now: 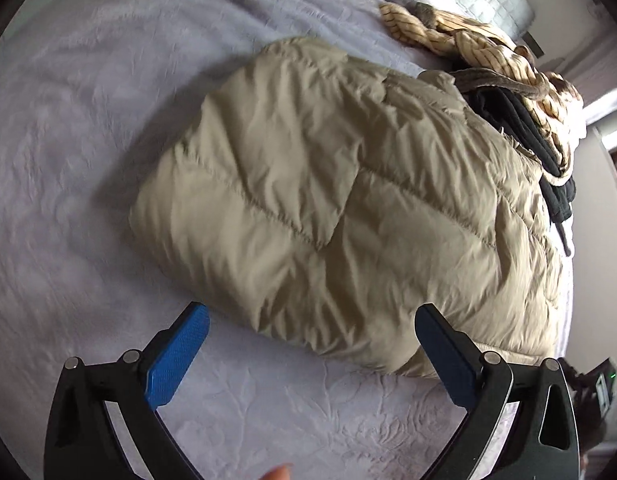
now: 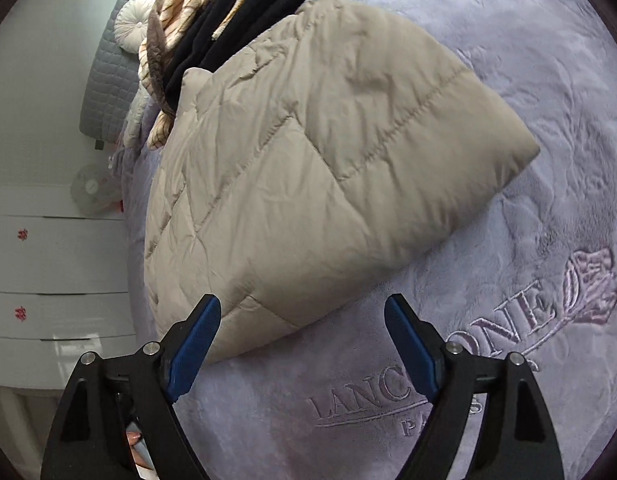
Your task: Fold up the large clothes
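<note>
A beige quilted puffer jacket (image 1: 328,200) lies folded into a thick bundle on a pale lilac plush blanket (image 1: 88,140). My left gripper (image 1: 312,314) hangs over the bundle's near edge, jaws wide apart, blue pads bare, nothing pressed between them. In the right wrist view the same jacket (image 2: 316,160) fills the middle, and my right gripper (image 2: 304,306) stands open just above its near corner. That corner lies between the fingers without being pinched.
A heap of other clothes, tan striped (image 1: 468,44) and black (image 1: 520,132), sits against the jacket's far side. A grey quilted headboard (image 2: 108,80) and white drawers (image 2: 56,264) stand beside the bed. The blanket carries an embroidered rose logo (image 2: 588,284).
</note>
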